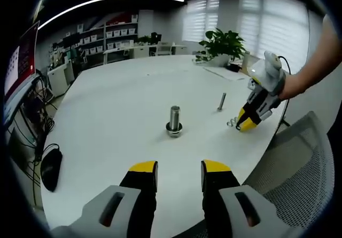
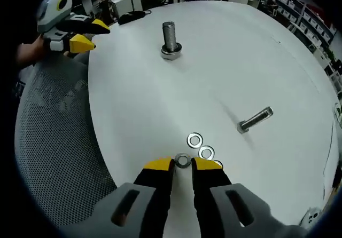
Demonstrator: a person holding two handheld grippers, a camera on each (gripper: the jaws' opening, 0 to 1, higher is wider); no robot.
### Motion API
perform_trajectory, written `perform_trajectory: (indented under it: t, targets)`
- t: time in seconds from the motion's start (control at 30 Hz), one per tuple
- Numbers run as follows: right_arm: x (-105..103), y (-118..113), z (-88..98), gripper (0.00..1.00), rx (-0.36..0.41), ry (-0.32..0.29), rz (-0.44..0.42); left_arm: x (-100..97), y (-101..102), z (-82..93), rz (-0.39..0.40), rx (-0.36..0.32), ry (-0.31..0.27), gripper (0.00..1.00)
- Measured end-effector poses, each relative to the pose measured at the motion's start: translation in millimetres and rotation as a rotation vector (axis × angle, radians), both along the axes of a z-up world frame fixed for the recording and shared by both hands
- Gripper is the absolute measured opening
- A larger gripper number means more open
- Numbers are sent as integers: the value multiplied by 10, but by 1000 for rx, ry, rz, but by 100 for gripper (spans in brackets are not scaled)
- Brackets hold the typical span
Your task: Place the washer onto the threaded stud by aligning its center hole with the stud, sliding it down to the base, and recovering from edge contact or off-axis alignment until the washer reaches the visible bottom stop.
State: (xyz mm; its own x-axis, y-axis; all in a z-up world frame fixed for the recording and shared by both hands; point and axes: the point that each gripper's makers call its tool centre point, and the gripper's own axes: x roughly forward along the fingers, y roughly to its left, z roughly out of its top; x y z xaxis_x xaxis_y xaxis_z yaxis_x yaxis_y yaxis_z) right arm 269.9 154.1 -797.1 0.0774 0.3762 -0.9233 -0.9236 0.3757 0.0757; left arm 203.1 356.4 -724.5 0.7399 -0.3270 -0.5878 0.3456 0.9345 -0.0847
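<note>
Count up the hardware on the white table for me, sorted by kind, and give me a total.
Washers: 3 — one between the right gripper jaws, two loose
Bolts: 2 — one upright, one lying down
Total: 5

Both views are bright and evenly lit. In the left gripper view daylight comes through the blinds (image 1: 224, 16) at the back, slightly blown out, and a ceiling light strip (image 1: 112, 2) bends into an arc from fisheye distortion. The white tabletop (image 1: 117, 104) shows soft glare and only faint, short shadows beside the upright stud (image 1: 174, 120) and the lying bolt (image 2: 255, 119). Edges curve strongly and darken; near foreground looks slightly soft, the shelves (image 1: 107, 38) hazy.
</note>
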Motion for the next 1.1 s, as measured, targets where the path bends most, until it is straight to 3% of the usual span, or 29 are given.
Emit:
perform_trajectory:
  t: [0.1, 0.23, 0.57, 0.83, 0.97, 1.1]
  targets:
    - [7, -2, -27, 17, -35, -1, 31, -8, 1, -25, -3, 11, 10, 31]
    - [-33, 10, -19, 17, -134, -78, 216, -4, 2, -5, 0, 7, 1, 31]
    - [-36, 34, -39, 17, -190, -36, 274, -13, -2, -25, -4, 16, 10, 30]
    - [-55, 33, -49, 18, -326, -26, 368, -11, 15, -20, 4, 17, 8, 30]
    - [-46, 31, -41, 17, -334, -7, 344, -14, 13, -30, 2, 23, 12, 30]
    - [-69, 11, -34, 18, -314, -15, 388, -10, 28, -34, 7, 23, 14, 30]
